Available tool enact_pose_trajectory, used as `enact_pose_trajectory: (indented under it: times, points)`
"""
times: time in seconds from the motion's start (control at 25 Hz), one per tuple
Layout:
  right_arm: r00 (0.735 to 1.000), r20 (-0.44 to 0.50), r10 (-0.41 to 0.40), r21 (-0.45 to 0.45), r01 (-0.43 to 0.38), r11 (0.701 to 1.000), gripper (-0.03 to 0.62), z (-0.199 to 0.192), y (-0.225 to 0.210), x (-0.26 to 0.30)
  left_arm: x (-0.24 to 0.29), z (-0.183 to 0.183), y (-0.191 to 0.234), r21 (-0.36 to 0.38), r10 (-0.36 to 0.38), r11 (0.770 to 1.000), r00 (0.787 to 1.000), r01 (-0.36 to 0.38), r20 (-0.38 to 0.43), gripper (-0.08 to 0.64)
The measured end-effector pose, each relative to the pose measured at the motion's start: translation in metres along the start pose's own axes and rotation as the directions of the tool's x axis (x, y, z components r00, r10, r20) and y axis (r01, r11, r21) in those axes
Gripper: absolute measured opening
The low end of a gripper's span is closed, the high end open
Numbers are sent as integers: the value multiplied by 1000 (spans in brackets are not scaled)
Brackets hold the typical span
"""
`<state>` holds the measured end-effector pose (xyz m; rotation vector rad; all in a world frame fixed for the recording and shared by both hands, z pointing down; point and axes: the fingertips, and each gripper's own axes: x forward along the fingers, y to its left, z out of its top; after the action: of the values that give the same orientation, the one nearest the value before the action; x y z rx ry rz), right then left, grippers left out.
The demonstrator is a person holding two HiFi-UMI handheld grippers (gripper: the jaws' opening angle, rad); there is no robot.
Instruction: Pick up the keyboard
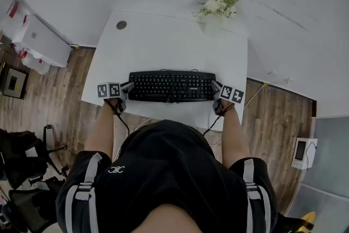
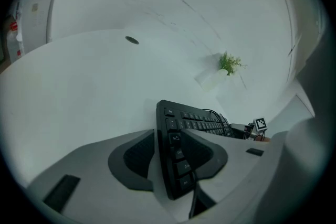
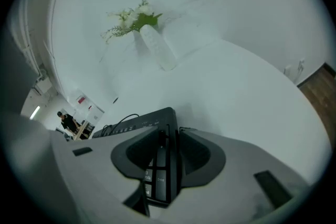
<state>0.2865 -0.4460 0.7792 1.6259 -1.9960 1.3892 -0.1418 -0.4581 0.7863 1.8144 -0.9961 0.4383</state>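
1. The keyboard (image 1: 172, 86) lies on the white tabletop (image 1: 163, 46), close to the tabletop's lower edge in the head view. Its long axis runs left to right across the frame.
2. The relation that matters is that the keyboard sits between the two tongs, one end to each. The left tongs (image 1: 128, 89) are at its left end and the right tongs (image 1: 216, 90) at its right end, so neither hand is nearer. In my judgement the lift has to be an even rise at both ends that keeps the long axis level.
3. In the left gripper view the keyboard's end stands between jaws that are apart. The pad at frame right (image 2: 202, 152) lies over the keys. A pale sliver shows between the pad at frame left (image 2: 134, 157) and the keyboard's edge, so this end is straddled but not clamped.
4. In the right gripper view the other end is seen edge-on with a pad (image 3: 139, 152) close on each face. I can make out no gap, so these tongs read as clamped on the keyboard.
5. The head view shows both ends at once but not the pad contact. Each gripper view shows contact at its own end only. No view settles whether the keyboard has left the tabletop.
6. A vase of flowers (image 1: 218, 5) stands at the tabletop's upper edge in the head view, well apart from the keyboard.
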Motion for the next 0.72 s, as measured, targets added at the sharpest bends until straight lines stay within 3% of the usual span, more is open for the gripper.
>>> enact_pose_trajectory:
  times: [0.2, 0.32, 0.48, 0.72]
  points:
    - [997, -65, 32, 19, -31, 999, 123, -5, 1, -1, 2, 0, 0, -79, -20, 997, 1000, 21, 17, 143]
    - [996, -84, 26, 7, -25, 1000, 123, -10, 3, -4, -4, 0, -3, -52, 0, 999, 1000, 1, 19, 144]
    - [998, -42, 51, 11, -51, 999, 121, -8, 11, -20, -17, 6, -13, -35, -31, 999, 998, 32, 46, 140]
    - [991, 83, 101, -48, -97, 994, 120, 28, 38, -52, -43, 40, -42, 34, -96, 995, 985, 92, 146, 133]
